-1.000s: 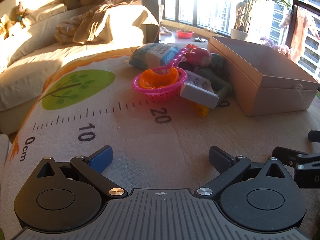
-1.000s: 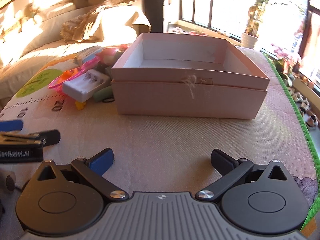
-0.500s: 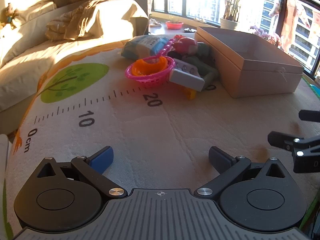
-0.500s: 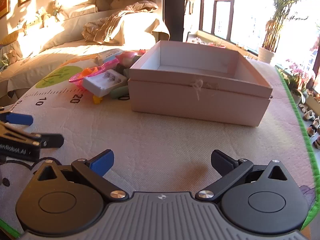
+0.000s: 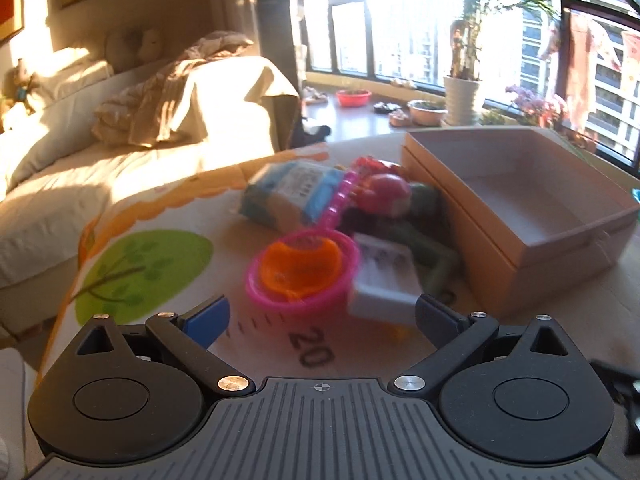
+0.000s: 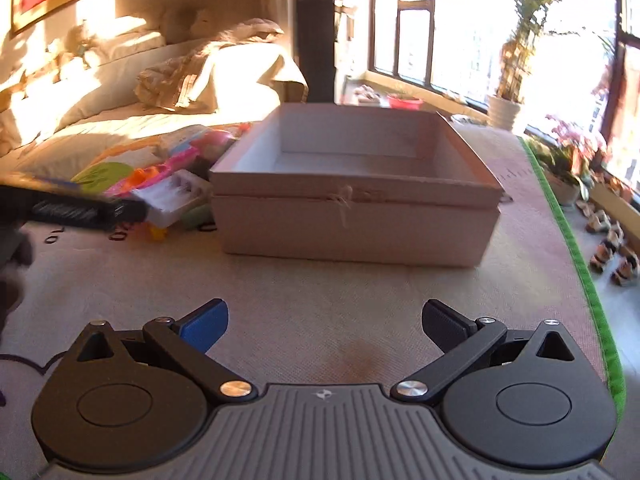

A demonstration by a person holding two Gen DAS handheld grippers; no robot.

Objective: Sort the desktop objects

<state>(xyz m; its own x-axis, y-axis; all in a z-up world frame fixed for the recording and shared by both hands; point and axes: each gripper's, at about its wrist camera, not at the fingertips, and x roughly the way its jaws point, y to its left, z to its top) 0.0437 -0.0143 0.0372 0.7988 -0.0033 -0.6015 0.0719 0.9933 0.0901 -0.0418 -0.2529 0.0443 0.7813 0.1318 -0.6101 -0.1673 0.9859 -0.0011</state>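
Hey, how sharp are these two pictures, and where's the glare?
Left wrist view: the pink basket and toy pile are motion-blurred, and the window blows out. Right wrist view: the box is fairly sharp, the left claw streaks at the edge, and glare fills the right.

The left gripper (image 5: 322,314) hangs over a printed mat (image 5: 160,216), its two fingers spread wide with nothing between them; one pad is blue, the other black. Just beyond the fingers sits a pink basket (image 5: 302,276) with an orange piece (image 5: 300,262) inside it. A white tray-like object (image 5: 384,280) touches the basket's right side, and a small yellow piece (image 5: 400,332) shows beneath it. Farther off lie a blue packet (image 5: 296,194), a red and pink toy (image 5: 386,194) and a green object (image 5: 438,258), all blurred. To the right stands an open cardboard box (image 5: 492,248), empty as far as shown. A bed (image 5: 100,172) lies far left, and a potted plant (image 5: 462,94) stands by the windows.
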